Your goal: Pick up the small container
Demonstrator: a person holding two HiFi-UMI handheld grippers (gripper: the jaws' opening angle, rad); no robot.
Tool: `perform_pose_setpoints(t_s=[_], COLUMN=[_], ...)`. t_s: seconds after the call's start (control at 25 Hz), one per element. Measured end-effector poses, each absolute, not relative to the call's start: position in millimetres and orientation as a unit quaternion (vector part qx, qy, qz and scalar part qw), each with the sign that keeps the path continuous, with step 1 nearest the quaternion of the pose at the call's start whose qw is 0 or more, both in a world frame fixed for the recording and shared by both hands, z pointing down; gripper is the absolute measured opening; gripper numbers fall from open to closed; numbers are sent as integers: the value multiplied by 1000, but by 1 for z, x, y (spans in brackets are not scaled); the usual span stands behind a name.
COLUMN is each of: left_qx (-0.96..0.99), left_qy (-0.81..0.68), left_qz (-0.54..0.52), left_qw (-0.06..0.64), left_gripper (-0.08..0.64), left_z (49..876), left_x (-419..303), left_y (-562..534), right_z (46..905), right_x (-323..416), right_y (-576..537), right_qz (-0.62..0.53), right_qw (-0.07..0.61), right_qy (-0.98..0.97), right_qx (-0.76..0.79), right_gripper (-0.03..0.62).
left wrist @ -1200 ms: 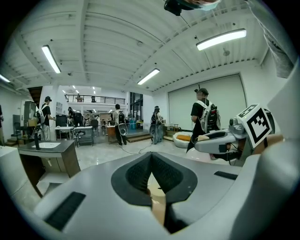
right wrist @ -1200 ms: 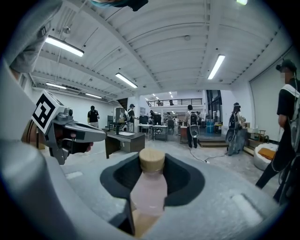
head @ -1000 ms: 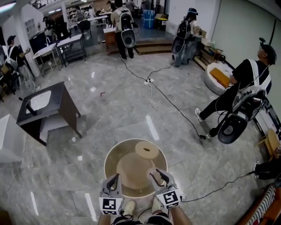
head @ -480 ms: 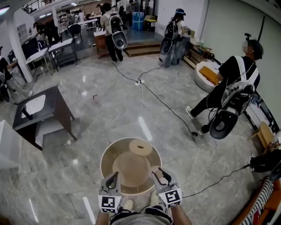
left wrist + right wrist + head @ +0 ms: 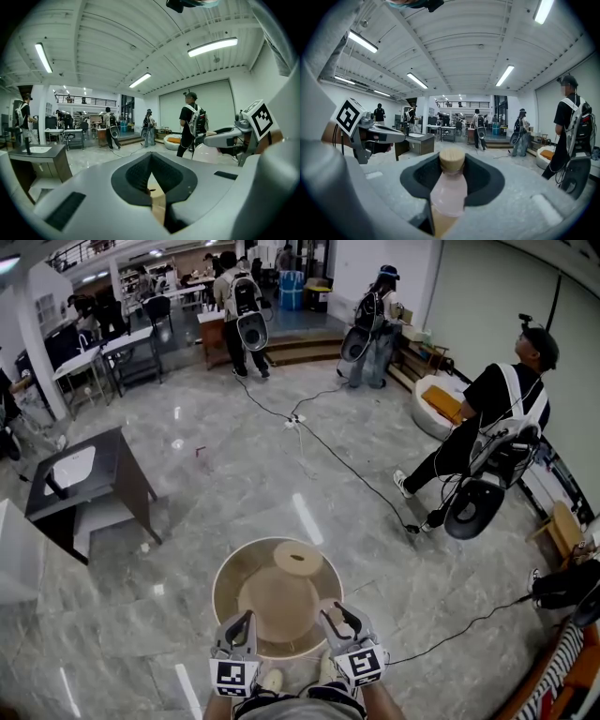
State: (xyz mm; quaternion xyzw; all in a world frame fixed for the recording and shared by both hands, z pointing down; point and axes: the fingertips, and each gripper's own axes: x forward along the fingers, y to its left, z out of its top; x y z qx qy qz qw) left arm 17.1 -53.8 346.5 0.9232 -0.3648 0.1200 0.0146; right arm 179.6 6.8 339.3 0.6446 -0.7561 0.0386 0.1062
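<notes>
Head view, looking steeply down on a polished grey marble floor (image 5: 234,465). Lower centre of the frame: a round table (image 5: 222,589) bearing a tan domed object (image 5: 272,598) with a tan disc (image 5: 298,559) at its upper edge. Both grippers are held over the near rim of the table, each with its marker cube towards the bottom edge of the frame.

Left gripper (image 5: 246,621), lower left of centre: in the left gripper view its dark pads meet at their far tips, jaws pressed together with nothing between them.

Right gripper (image 5: 335,613), lower right of centre: in the right gripper view its jaws pinch the small container (image 5: 449,190), a pale pink bottle with a cork-coloured cap (image 5: 452,160). The bottle stands upright in the middle of the frame, its body between the pads and the cap rising just above them. It is off the table.

Surroundings: a dark cabinet with a white basin (image 5: 89,474) at mid left; a black cable (image 5: 349,472) running across the floor from upper centre to the right; a person in black with white straps (image 5: 502,418) at upper right; further people at the top of the frame
</notes>
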Motion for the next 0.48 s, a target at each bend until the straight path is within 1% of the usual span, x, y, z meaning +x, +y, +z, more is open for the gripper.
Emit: perform_pose_setpoints(t_s=[0.48], left_qx=[922], left_qy=[-367], left_qz=[126], left_qw=[15], left_gripper=[17], left_z=[351], left_x=[24], left_y=[-52], right_z=[341], right_x=[185], right_y=[6], right_qz=[38], right_qw=[107], right_qy=[-760], right_qx=[640], right_gripper=[135])
